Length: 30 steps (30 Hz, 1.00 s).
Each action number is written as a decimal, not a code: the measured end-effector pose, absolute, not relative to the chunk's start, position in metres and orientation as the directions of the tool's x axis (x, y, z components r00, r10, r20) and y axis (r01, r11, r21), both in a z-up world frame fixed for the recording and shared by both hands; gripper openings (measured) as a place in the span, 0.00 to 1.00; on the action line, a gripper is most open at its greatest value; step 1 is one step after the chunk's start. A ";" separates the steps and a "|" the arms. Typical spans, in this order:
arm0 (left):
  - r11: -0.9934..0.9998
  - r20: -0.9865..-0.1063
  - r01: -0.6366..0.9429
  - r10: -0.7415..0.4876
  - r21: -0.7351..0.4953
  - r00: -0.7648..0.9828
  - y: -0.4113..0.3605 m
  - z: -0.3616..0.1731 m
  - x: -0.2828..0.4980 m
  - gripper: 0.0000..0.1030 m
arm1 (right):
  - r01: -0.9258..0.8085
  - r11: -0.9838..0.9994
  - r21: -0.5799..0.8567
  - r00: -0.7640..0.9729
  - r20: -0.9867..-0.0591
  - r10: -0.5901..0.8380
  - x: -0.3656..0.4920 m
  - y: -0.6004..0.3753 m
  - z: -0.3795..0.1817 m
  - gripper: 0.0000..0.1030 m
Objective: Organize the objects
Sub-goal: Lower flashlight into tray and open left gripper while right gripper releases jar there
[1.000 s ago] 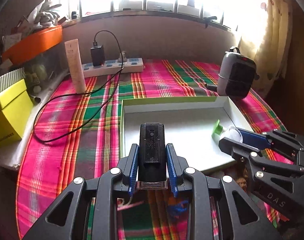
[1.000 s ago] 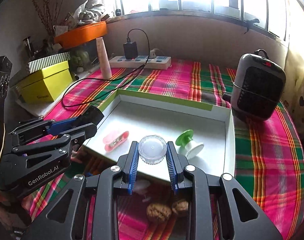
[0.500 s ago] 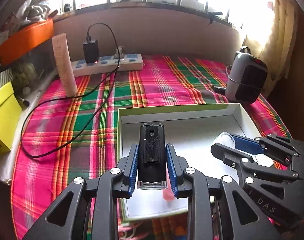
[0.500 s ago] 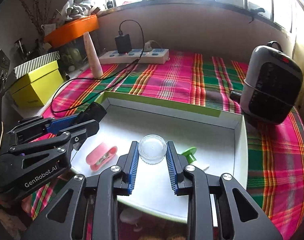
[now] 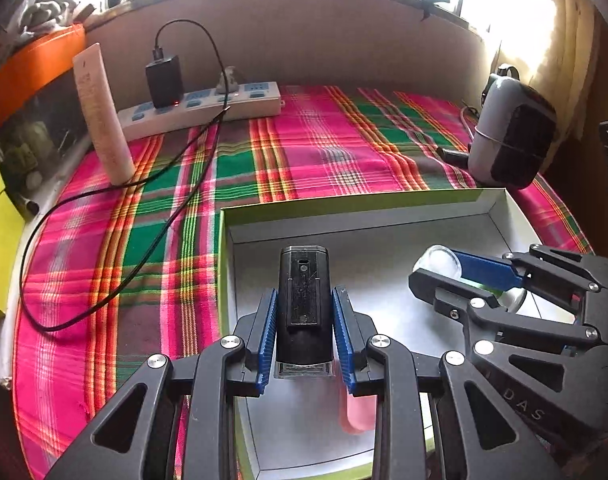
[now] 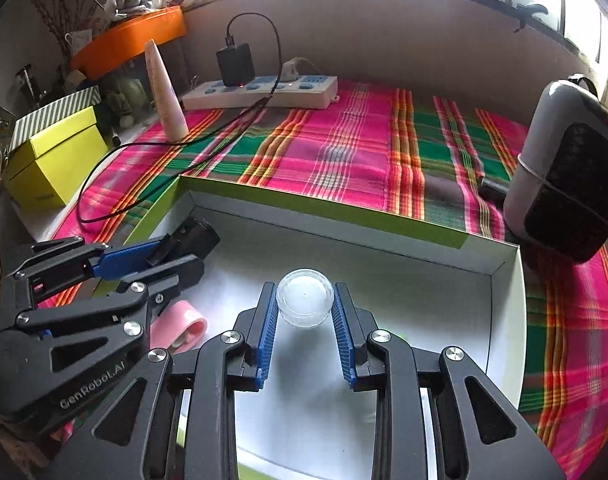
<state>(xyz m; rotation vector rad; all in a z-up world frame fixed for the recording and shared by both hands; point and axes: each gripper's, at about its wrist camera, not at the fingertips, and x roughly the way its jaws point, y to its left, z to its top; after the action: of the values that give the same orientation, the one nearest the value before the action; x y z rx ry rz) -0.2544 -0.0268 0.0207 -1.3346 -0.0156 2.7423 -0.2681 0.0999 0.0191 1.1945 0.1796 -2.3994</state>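
The left gripper (image 5: 304,312) is clamped on a black rectangular plastic block (image 5: 303,300), and the right gripper (image 6: 305,308) is closed on a small clear round plastic jar (image 6: 304,297). Both hang over the shallow white cardboard box with green outer walls (image 6: 324,210). On its floor lies a pink rounded plastic piece (image 6: 181,322), just below the left gripper's fingers and partly hidden by them. Beyond the box, on the pink-and-green checked cloth (image 5: 328,148), a white power strip (image 6: 259,94) carries a black charger (image 6: 235,63), whose black cable (image 5: 103,216) loops across the cloth near the box's left wall. A tall pale tube (image 5: 101,116) stands upright to the left of the strip. A grey-and-black rounded heater (image 6: 564,184) stands near the box's far right corner. A yellow box (image 6: 51,160) and an orange tray (image 6: 131,36) sit at the left, below a bright window.
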 end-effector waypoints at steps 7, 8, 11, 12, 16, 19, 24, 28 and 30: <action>-0.996 -0.787 -0.083 0.076 -0.032 -0.612 -0.022 0.019 -0.258 0.25 | 0.453 -0.890 0.058 -0.532 -0.783 -0.323 -0.270 0.096 0.019 0.27; -0.996 -0.787 -0.083 0.076 -0.031 -0.612 -0.021 0.019 -0.258 0.25 | 0.453 -0.890 0.058 -0.533 -0.783 -0.323 -0.270 0.096 0.018 0.27; -0.996 -0.787 -0.083 0.071 -0.026 -0.613 -0.020 0.018 -0.258 0.25 | 0.451 -0.891 0.046 -0.538 -0.783 -0.313 -0.271 0.096 0.018 0.27; -0.996 -0.788 -0.085 0.071 -0.024 -0.612 -0.020 0.018 -0.259 0.25 | 0.452 -0.891 0.039 -0.542 -0.782 -0.309 -0.271 0.096 0.018 0.27; -0.996 -0.793 -0.091 0.060 -0.006 -0.607 -0.018 0.015 -0.260 0.25 | 0.445 -0.895 0.033 -0.547 -0.781 -0.301 -0.271 0.097 0.018 0.27; -0.995 -0.793 -0.094 0.044 0.017 -0.608 -0.016 0.014 -0.260 0.25 | 0.446 -0.895 0.018 -0.551 -0.782 -0.291 -0.272 0.095 0.017 0.27; -0.996 -0.793 -0.093 0.044 0.015 -0.608 -0.015 0.014 -0.260 0.25 | 0.446 -0.895 0.009 -0.554 -0.783 -0.284 -0.271 0.095 0.017 0.27; -0.996 -0.793 -0.093 0.043 0.017 -0.607 -0.014 0.014 -0.260 0.25 | 0.446 -0.895 0.011 -0.554 -0.782 -0.286 -0.271 0.095 0.017 0.27; -0.996 -0.792 -0.091 0.042 0.017 -0.608 -0.014 0.014 -0.260 0.25 | 0.443 -0.896 0.012 -0.553 -0.783 -0.284 -0.272 0.095 0.017 0.27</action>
<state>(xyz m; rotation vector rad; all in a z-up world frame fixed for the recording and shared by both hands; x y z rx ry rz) -0.2597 -0.0144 0.0140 -1.3535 0.0855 2.7516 -0.2718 0.0952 0.0171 1.1820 0.2600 -2.4399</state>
